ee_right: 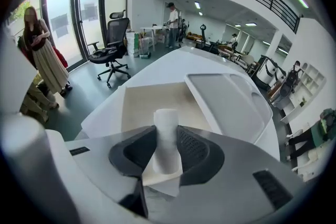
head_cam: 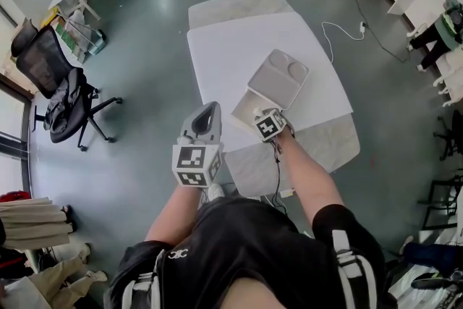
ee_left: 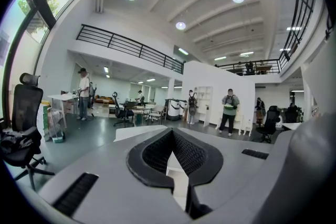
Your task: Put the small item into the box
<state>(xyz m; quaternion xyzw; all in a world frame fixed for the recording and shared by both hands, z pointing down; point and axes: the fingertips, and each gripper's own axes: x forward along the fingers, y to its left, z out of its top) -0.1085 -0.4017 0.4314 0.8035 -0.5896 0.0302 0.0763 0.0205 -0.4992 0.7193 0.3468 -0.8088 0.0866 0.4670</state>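
Black shirt (head_cam: 239, 250) of the person fills the bottom of the head view, closest to the lens. At far left a dark office chair (head_cam: 61, 94) stands on the grey floor (head_cam: 145, 47), well apart from the white surface (head_cam: 239, 40) in the middle of the frame.

Left of centre, the left claw (head_cam: 210, 111) sits by the lower-left edge of the surface. In the left gripper view the left claw (ee_left: 171, 132) looks out level across the room. Its jaws meet at the tips and nothing is between them.

Just to the right, the right claw (head_cam: 262, 119) tilts downward at the lower edge of an open cream box (head_cam: 242, 108). In the right gripper view its jaws are closed onto a small white roll (ee_right: 167, 118). The dark pads (ee_right: 194, 147) press on both sides of it. The roll stands upright in the grip, with its top poking out past the tips. It hangs over the near rim of the box (ee_right: 152, 105), whose bare inside shows beyond it. Whether the roll touches the box cannot be told.

Right again, a grey tray (head_cam: 278, 77) with a round recess lies against the upper-right side of the box and overlaps that edge. Farther right, a white cable (head_cam: 340, 29) trails across the floor.
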